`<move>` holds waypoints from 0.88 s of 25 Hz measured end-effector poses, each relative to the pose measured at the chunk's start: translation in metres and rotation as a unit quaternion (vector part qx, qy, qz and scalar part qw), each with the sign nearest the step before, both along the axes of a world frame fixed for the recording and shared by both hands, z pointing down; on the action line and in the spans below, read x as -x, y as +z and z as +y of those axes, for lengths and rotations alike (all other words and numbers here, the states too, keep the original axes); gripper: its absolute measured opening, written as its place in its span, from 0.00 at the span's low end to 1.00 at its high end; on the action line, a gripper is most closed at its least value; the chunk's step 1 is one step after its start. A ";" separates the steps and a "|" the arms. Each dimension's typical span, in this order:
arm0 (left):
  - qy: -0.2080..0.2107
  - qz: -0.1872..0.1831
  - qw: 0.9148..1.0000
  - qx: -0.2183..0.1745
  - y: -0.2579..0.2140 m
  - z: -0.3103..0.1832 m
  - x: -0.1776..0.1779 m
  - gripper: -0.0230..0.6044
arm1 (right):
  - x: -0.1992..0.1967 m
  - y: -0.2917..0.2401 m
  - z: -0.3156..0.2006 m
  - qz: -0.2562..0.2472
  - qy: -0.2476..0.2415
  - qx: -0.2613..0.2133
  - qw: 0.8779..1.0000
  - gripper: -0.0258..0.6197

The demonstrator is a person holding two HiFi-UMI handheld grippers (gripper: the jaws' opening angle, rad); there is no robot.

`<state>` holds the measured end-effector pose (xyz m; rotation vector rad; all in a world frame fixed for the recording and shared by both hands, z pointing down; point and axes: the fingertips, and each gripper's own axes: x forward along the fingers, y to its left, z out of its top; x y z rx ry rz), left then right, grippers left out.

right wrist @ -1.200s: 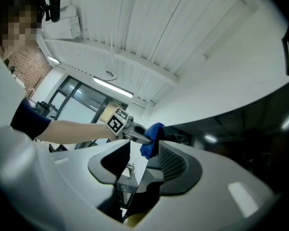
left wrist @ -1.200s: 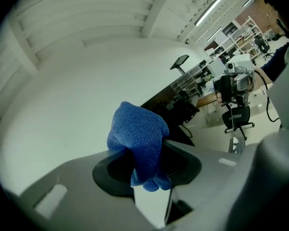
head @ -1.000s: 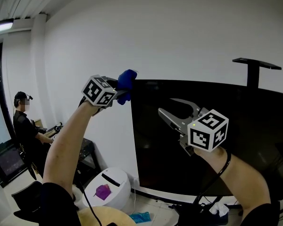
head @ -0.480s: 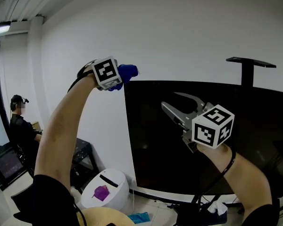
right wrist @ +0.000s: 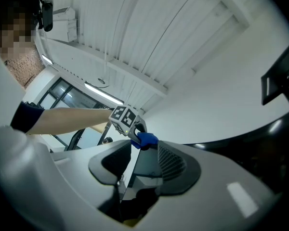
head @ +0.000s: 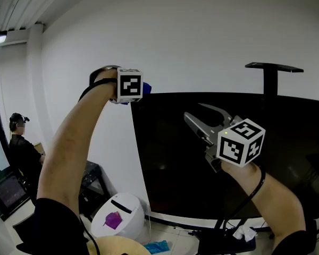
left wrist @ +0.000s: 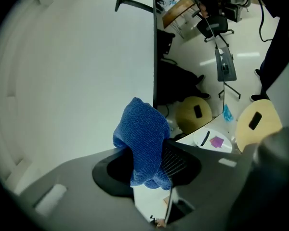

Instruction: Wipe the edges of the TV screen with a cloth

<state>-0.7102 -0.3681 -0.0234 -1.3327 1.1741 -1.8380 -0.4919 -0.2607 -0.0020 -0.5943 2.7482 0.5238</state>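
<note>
The TV screen (head: 202, 158) is a big black panel against the white wall. My left gripper (head: 142, 90) is raised at its top left corner, shut on a blue cloth (head: 147, 87) that peeks out from behind the marker cube. In the left gripper view the blue cloth (left wrist: 142, 138) bulges from between the jaws of the left gripper (left wrist: 149, 154), next to the TV's thin edge (left wrist: 154, 47). My right gripper (head: 194, 113) hovers open in front of the screen's middle with nothing between its fingers. The right gripper view shows the left gripper (right wrist: 131, 125) and the cloth (right wrist: 147, 139) beyond its open jaws.
A black stand post (head: 271, 78) rises behind the TV. Below the TV's left corner stands a white round bin (head: 122, 211) holding a purple scrap. A blue item (head: 158, 245) lies on the floor. A person (head: 20, 145) sits at a desk at far left.
My left hand has rolled over and shifted right and up to the TV's top left corner, so the cloth is now mostly hidden behind the marker cube. The right gripper drifted slightly right.
</note>
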 end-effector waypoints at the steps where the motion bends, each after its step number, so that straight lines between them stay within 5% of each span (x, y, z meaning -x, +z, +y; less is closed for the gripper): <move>1: 0.000 -0.009 1.000 -0.002 -0.002 -0.001 -0.003 0.26 | -0.002 -0.001 -0.001 -0.002 0.001 0.001 1.000 0.31; 8: -0.017 -0.043 0.999 0.016 0.000 -0.001 -0.019 0.26 | -0.020 -0.005 0.002 -0.009 0.006 -0.008 1.000 0.31; 22: 0.001 -0.064 0.998 0.018 -0.004 -0.007 -0.111 0.26 | -0.105 0.011 -0.007 -0.012 0.037 0.015 0.999 0.31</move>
